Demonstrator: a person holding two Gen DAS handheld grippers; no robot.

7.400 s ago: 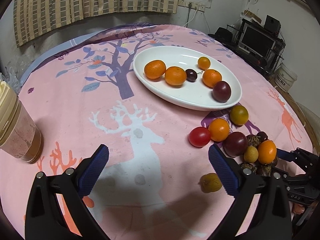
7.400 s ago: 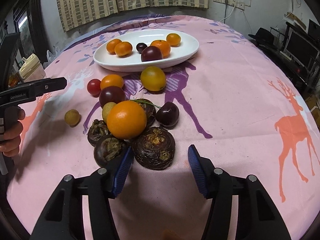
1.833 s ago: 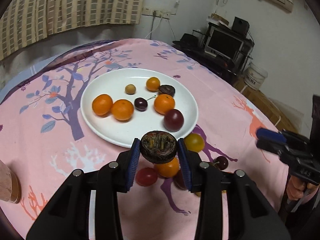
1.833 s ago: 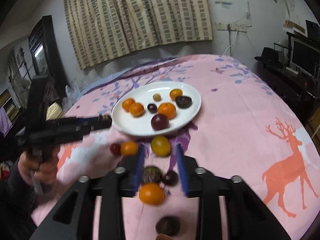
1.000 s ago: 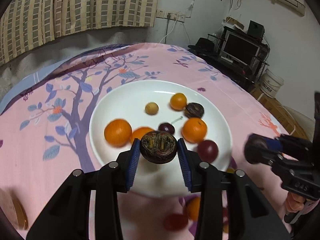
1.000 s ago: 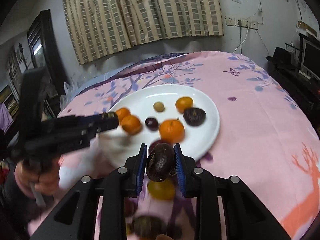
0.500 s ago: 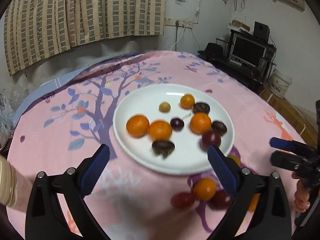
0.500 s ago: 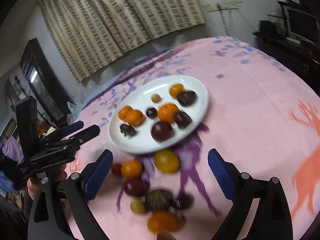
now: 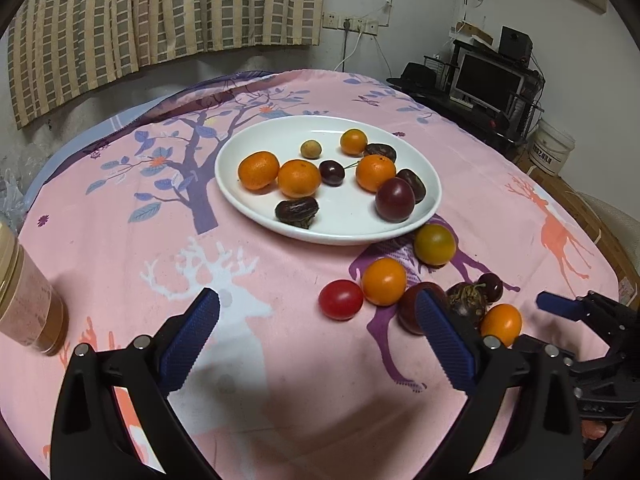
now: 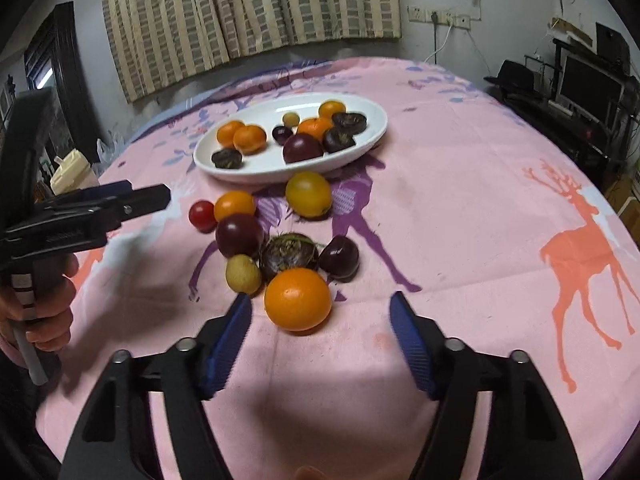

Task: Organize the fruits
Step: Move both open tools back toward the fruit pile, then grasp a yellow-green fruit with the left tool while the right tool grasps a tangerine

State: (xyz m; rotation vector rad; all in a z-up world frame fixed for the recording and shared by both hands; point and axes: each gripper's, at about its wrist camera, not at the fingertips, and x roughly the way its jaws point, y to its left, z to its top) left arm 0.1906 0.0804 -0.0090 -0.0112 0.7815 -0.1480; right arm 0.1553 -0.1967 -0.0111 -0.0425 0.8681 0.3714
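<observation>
Left tool [image 9: 316, 332] hangs over the pink tabletop [image 9: 120, 248] with its blue pads spread wide and nothing between them, and the right tool [image 10: 320, 334] is just as wide open and empty, low over the cloth. Right in front of the right tool sits a big orange [image 10: 298, 299], just beyond its left pad. Behind that orange, a dark rough-skinned fruit [image 10: 289, 255] is flanked by a small yellow-green fruit [image 10: 243, 274] on one side and a dark cherry [image 10: 339, 258] on the other. Further out there's a purple plum [image 10: 239, 235], then a small orange [image 10: 234, 205] with a red cherry tomato [image 10: 203, 215] touching it, and a yellow-orange tomato [image 10: 308, 194] sitting just beside the plate's near edge. The white oval plate [image 9: 430, 184] lies past the loose pile, carrying two mandarins [image 9: 258, 170] side by side, a dark shrivelled fruit [image 9: 297, 210] near its front rim, a dark plum [image 9: 395, 199], a cherry [image 9: 331, 172] and several more small pieces. At the far left edge, a tan jar [image 9: 24, 300] stands upright on the cloth, well apart from the fruit.
</observation>
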